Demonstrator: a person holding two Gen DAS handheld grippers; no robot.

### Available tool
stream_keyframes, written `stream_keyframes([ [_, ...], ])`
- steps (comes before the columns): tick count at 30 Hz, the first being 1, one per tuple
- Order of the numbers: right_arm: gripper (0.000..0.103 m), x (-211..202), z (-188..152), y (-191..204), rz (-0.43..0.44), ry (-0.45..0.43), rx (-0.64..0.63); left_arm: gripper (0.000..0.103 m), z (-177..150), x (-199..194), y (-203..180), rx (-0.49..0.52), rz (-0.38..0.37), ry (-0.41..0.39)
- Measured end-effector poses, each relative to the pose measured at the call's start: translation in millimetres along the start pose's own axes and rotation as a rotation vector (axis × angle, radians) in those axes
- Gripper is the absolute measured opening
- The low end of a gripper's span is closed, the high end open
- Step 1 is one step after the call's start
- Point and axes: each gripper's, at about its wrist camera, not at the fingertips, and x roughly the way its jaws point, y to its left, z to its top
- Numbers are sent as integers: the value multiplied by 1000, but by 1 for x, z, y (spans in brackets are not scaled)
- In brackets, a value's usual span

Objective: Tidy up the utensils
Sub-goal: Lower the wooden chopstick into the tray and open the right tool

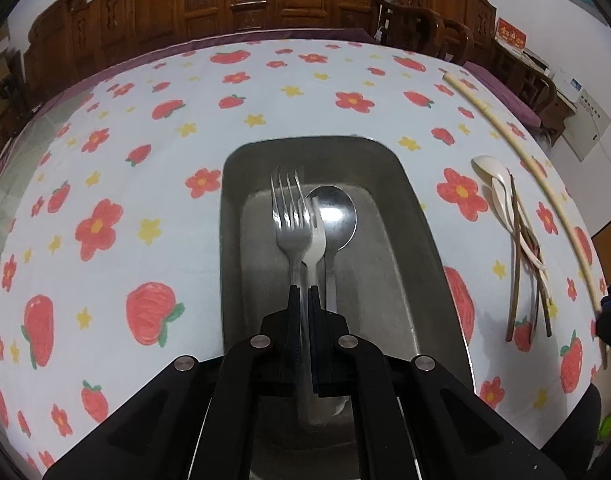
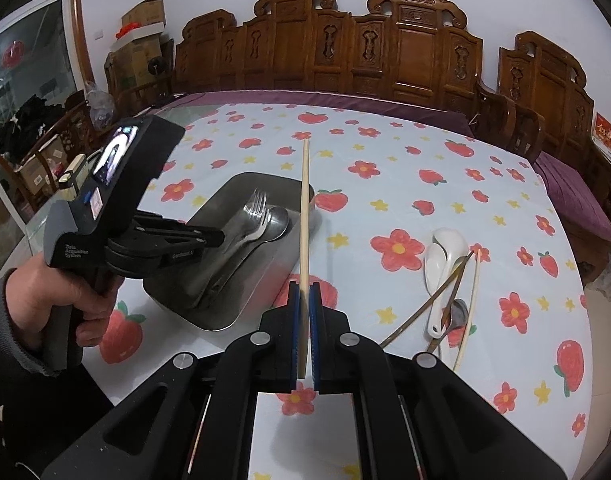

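Left wrist view, nearest: the left claw (image 1: 304, 288) is seen pressed together on the handle of a metal fork (image 1: 290, 216), whose tines point away over the steel tray (image 1: 389, 160). A white plastic fork (image 1: 315, 240) and a metal spoon (image 1: 335, 216) are seen lying in the tray just beside the held fork; whether the white fork is also pinched cannot be told.

Right wrist view, nearest: the right claw (image 2: 304, 286) is seen pinching a pale chopstick (image 2: 304, 208) between blue pads (image 2: 314, 320), the stick running up and away over the tray's right edge. At left, a hand (image 2: 61, 292) in a grey sleeve is seen gripping the left claw's handle.

Middle distance, on the counter (image 2: 405, 152) with its strawberry-and-flower cloth: a loose pile is noted to the right of the tray, holding a white ceramic spoon (image 2: 445, 256), dark chopsticks (image 2: 425, 304), a second pale chopstick (image 2: 471, 304) and a small metal spoon (image 2: 459, 312).

Far: carved wooden chairs (image 2: 405, 52) are seen along the counter's back edge.
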Motion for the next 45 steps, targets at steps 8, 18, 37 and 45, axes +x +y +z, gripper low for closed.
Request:
stream_keyframes([
  [8, 6, 6, 3, 16, 22, 8, -6, 3, 1, -33, 6, 28, -4, -59],
  [18, 6, 36, 12, 44, 72, 65, 13, 13, -12, -85, 34, 51, 29, -150],
  [37, 6, 99, 23, 61, 61, 203, 101, 64, -31, -123, 68, 19, 29, -239],
  [45, 7, 113, 23, 65, 89, 217, 131, 73, -38, -128, 74, -4, 15, -253],
])
